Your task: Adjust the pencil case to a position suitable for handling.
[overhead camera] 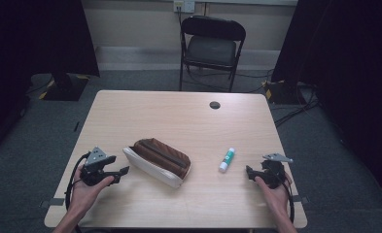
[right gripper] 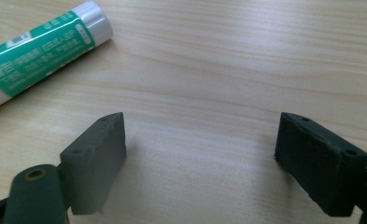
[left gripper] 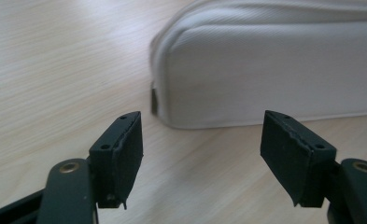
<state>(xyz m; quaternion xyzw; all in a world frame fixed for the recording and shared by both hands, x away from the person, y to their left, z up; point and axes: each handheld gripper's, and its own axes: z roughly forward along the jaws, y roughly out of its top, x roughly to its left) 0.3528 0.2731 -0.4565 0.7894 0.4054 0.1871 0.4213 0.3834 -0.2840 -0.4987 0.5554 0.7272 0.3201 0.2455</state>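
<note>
A brown and white zipped pouch (overhead camera: 157, 161) lies at the middle of the wooden table (overhead camera: 179, 121). Its white end (left gripper: 265, 70) fills the top of the left gripper view. My left gripper (overhead camera: 125, 171) rests just left of the pouch, open, with nothing between its jaws (left gripper: 202, 154). A green and white glue stick (overhead camera: 227, 159) lies right of the pouch, and its capped end (right gripper: 36, 51) shows in the right gripper view. My right gripper (overhead camera: 248, 171) sits right of and nearer than the glue stick, open and empty (right gripper: 200, 158).
A black folding chair (overhead camera: 211, 46) stands beyond the table's far edge. A round cable hole (overhead camera: 215, 105) sits near the far edge of the table. Cables lie on the grey floor at the right (overhead camera: 295, 107).
</note>
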